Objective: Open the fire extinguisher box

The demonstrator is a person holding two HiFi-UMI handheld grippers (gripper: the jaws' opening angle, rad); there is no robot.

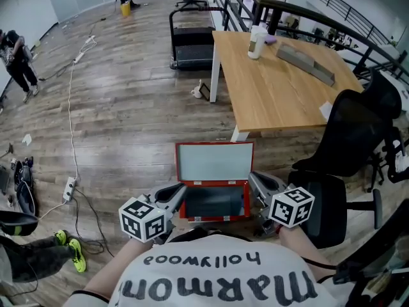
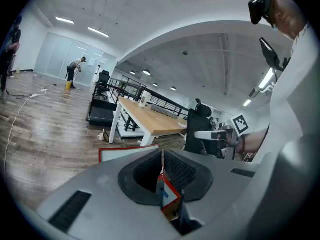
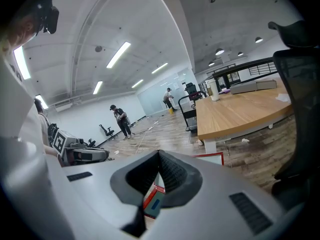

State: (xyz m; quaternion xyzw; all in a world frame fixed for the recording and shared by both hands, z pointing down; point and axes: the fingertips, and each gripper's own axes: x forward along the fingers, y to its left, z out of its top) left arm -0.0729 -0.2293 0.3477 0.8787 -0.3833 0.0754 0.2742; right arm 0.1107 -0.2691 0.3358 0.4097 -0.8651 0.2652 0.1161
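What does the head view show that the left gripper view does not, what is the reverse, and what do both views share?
Only the head view: the dark inside of the open fire extinguisher box, and green shoes on the floor at the left. Only the left gripper view: the left gripper from close up, its jaws pressed together, and the ceiling lights. Both: the raised lid of the box, the right gripper, the wooden table and the black chair.
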